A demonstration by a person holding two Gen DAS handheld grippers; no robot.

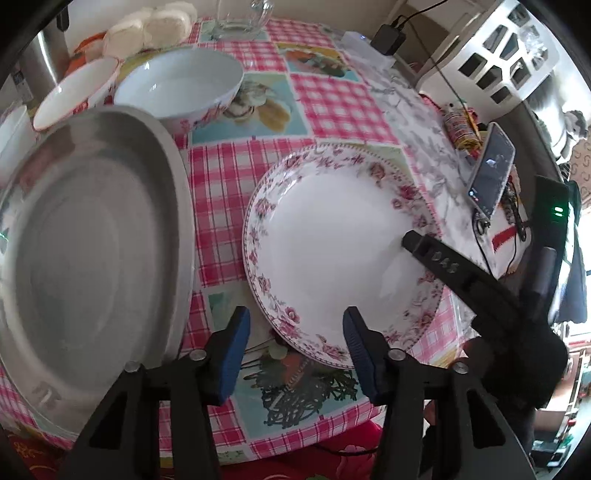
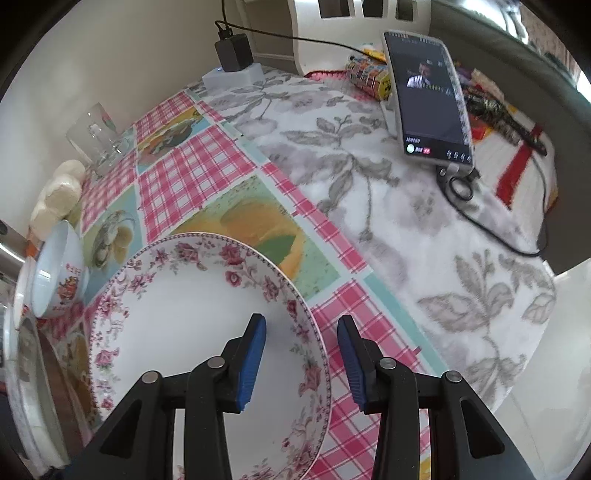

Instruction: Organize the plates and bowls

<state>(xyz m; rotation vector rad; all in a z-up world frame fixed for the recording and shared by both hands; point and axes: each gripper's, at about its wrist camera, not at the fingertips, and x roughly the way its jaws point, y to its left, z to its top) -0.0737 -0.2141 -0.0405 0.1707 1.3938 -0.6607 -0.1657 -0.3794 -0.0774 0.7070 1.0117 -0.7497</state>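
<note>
A white plate with a pink floral rim (image 1: 325,243) (image 2: 192,317) lies flat on the checked tablecloth. My left gripper (image 1: 297,325) is open and straddles the plate's near rim, one blue pad over the cloth and the other over the plate. My right gripper (image 2: 302,326) is open and straddles the opposite rim, with a gap on both sides; one of its black fingers (image 1: 424,251) shows over the plate. A large steel tray (image 1: 92,240) lies left of the plate. Behind the tray stand a white bowl (image 1: 177,85) (image 2: 55,273) and a smaller red-rimmed bowl (image 1: 74,92).
A phone on a stand (image 2: 428,99) with a trailing cable stands on the grey leaf cloth. A charger (image 2: 232,51), a glass mug (image 2: 96,140) and white buns (image 1: 155,26) line the far side. A white slotted basket (image 1: 498,55) sits past the table.
</note>
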